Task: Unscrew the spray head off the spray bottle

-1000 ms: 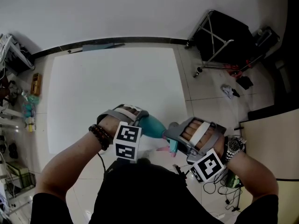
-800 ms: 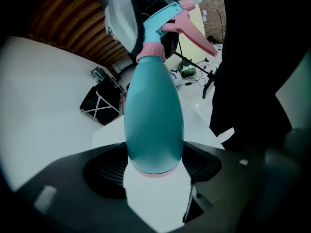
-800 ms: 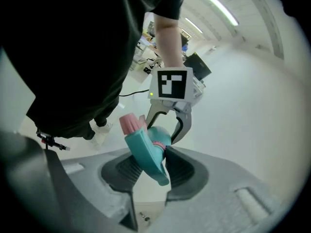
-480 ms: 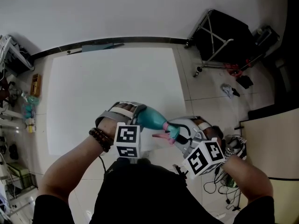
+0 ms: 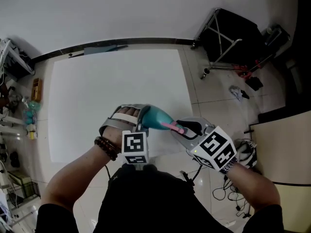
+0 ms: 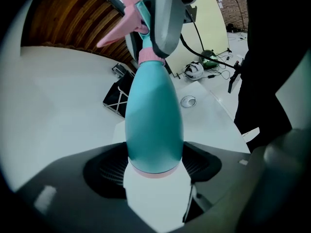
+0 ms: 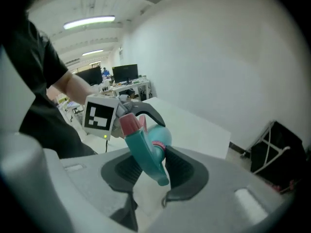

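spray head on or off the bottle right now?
On: spray head meets the pink collar atop the bottle, no gap; right gripper clamps it. How loosened the thread is, cannot tell.

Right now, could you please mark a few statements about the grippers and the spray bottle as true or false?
1. The left gripper grips the body of the teal spray bottle. True.
2. The right gripper is empty. False: it is shut on the spray head.
3. The spray head is off the bottle. False: it sits on the neck.
4. A pink collar rings the bottle's neck. True.
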A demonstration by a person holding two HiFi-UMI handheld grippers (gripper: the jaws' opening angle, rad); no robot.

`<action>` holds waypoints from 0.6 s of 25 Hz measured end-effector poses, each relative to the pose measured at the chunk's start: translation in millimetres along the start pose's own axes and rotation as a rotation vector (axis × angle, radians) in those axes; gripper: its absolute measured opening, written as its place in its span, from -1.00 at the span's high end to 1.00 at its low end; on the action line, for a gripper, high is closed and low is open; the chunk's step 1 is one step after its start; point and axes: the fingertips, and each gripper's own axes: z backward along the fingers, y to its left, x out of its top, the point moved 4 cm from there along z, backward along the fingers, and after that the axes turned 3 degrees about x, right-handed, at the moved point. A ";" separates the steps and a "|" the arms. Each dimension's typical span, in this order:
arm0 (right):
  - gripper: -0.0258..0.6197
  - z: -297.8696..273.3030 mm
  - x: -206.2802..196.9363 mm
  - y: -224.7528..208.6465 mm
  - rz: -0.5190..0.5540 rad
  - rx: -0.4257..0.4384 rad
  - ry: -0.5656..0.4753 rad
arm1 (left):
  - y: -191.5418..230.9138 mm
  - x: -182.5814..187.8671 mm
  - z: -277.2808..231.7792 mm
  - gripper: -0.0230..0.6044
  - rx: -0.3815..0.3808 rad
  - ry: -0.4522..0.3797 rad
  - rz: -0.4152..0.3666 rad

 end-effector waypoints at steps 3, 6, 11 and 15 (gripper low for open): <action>0.56 -1.6 -2.0 -6.2 -0.171 0.016 -0.033 | 0.8 -1.1 -1.9 -0.26 0.026 0.016 0.006; 0.56 -3.0 -2.5 -10.6 -0.340 0.038 -0.076 | 1.8 -3.1 -2.2 -0.26 0.050 0.029 0.016; 0.55 -4.3 -5.2 -19.6 -0.618 0.068 -0.168 | 5.9 -4.4 -2.8 -0.26 0.098 0.058 0.015; 0.56 -9.5 -14.7 -19.9 -0.865 0.122 -0.229 | 5.9 -7.8 -2.2 -0.26 0.143 0.090 -0.025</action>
